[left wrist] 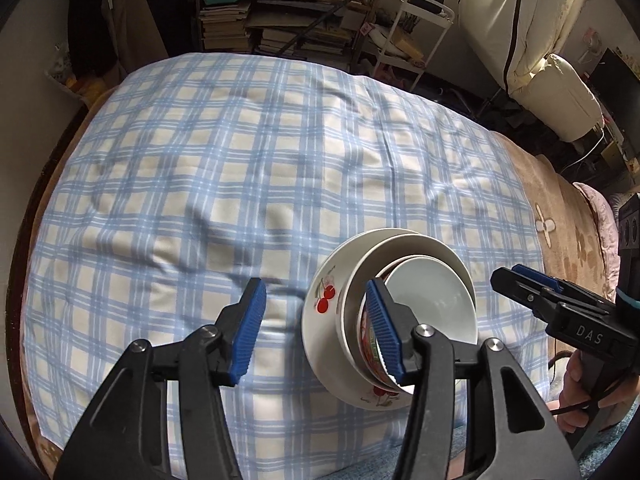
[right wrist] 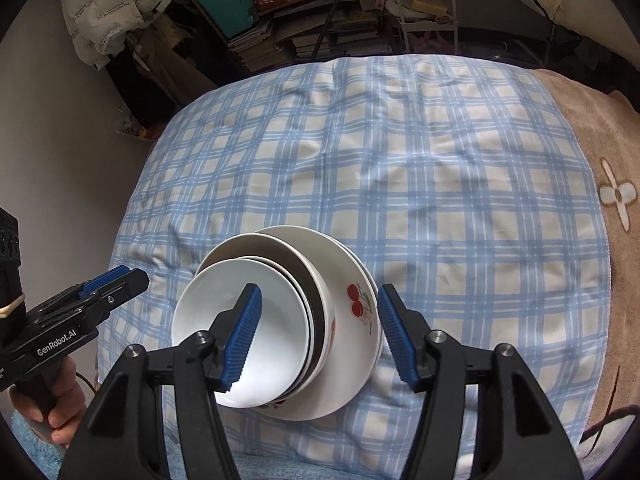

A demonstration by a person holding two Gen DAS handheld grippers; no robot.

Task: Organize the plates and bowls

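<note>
White bowl [right wrist: 276, 340] nested in cherry bowl [right wrist: 360, 320], on plate [right wrist: 344, 392] | left claw [left wrist: 316, 332] wide, empty | right claw [right wrist: 320, 336] wide, empty

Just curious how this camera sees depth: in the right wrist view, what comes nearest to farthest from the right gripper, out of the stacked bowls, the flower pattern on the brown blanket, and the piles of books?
1. Stacked bowls, right between the right gripper's fingers.
2. Flower pattern, far right on the blanket.
3. Piles of books, beyond the bed's far edge.

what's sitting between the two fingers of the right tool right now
In the right wrist view, the nested bowl stack on the checked cloth sits between the open right tool's fingers.
</note>
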